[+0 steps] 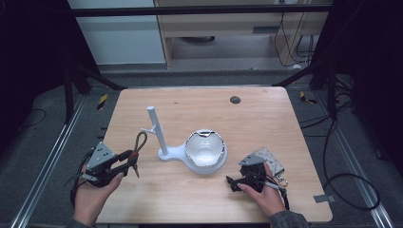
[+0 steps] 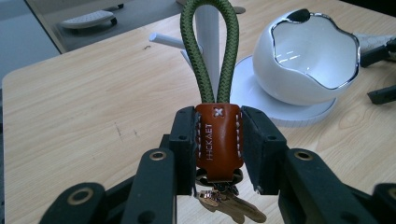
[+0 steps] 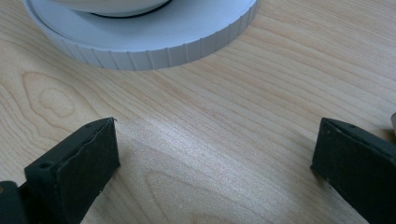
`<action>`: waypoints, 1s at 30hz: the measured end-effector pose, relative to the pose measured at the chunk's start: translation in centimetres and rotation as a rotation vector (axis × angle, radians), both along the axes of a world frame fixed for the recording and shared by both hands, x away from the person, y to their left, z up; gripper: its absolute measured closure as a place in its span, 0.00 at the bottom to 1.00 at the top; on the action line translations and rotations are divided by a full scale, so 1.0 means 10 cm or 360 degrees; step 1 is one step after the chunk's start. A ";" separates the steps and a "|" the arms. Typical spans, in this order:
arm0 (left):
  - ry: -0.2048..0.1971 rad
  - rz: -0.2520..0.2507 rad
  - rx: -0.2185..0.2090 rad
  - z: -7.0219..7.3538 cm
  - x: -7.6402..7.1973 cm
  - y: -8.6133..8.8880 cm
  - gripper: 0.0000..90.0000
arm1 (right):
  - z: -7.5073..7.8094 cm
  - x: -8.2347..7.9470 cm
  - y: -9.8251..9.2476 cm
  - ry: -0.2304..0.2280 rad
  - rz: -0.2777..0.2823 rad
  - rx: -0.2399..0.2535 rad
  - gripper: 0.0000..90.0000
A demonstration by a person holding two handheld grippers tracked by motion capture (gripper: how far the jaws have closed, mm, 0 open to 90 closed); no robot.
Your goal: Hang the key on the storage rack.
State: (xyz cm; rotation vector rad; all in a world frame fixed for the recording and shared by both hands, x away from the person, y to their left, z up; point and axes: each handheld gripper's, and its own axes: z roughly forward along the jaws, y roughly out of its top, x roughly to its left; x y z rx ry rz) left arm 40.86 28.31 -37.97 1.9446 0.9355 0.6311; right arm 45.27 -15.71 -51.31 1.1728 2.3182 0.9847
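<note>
The left gripper is closed on the brown leather tab of a keychain, its pads pressing the tab's two sides. The green cord loop stands up past the jaws and the keys dangle below. In the high view this keychain sits at about 8 o'clock on the table, just left of the white stand, whose short peg points toward 9 o'clock.

The thing looks light. The leather is firm enough to pinch, but the braided loop is soft and will sag or twist, and the keys will swing (slow moves would suit it). The tab seems the right place to hold, leaving the loop free to go over the peg.

The right gripper rests at 5 o'clock with jaws wide apart and nothing between them, close to the base of the white bowl.

There is open wood between loop and peg. The table's left edge lies near the left hand.
</note>
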 end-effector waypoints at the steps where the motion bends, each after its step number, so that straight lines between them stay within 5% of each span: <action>1: -0.0003 -0.0003 -0.0004 0.01 0.00 0.00 0.74 | 0.00 0.00 0.00 0.0000 -0.0002 0.0000 0.01; 30: -0.0117 -0.0074 -0.0080 0.15 -0.08 -0.19 0.73 | 0.00 -0.01 0.00 0.0002 -0.0008 -0.0001 0.01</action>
